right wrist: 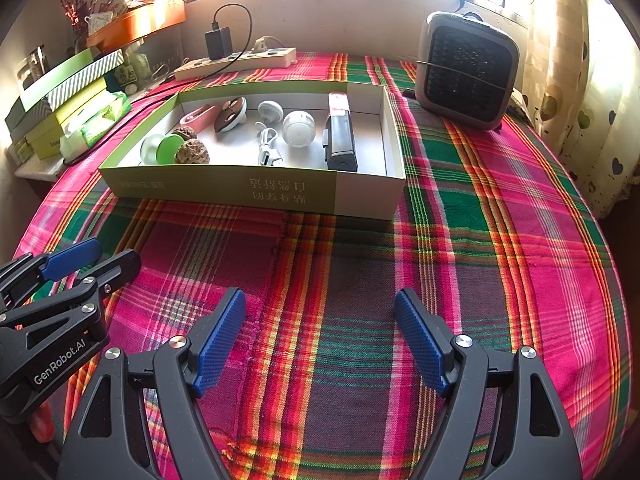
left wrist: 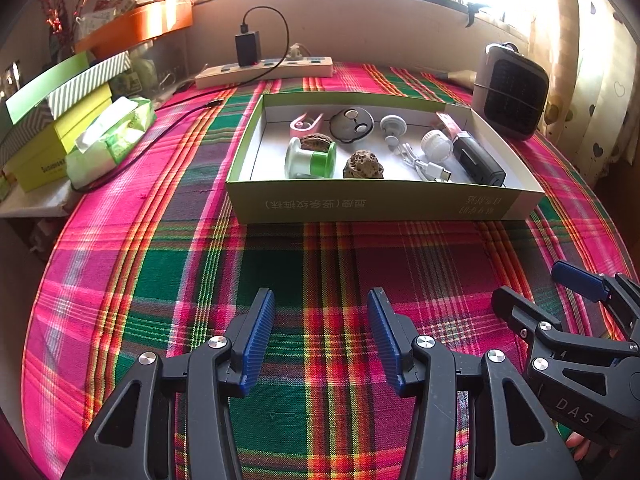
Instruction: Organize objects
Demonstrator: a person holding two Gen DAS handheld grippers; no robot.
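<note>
Both grippers hover low over the plaid tabletop (left wrist: 160, 280), well short of the green cardboard box (left wrist: 372, 202) that holds the small things. The left gripper (left wrist: 321, 336) has its jaws apart and empty; the right gripper (right wrist: 320, 340) likewise, with a wider gap.

Inside the box, the two walnuts (left wrist: 363, 165) are hard, light and knobbly; their ridges should give the ribbed pads good bite, taken across the widest part. The green-and-white spool (left wrist: 311, 159) lies on its side and would likely roll, so a grip across its narrow waist between the flanges seems safest. The white USB cable (left wrist: 426, 166) is limp and will trail; pinching the bunched loop rather than the plug looks wiser. The black rectangular gadget (left wrist: 478, 160) appears smooth, stiff and probably the heaviest, best clamped across its narrow sides near mid-length. The white round puck (left wrist: 437, 145) looks slick plastic and may slip unless squeezed squarely across its diameter
</note>
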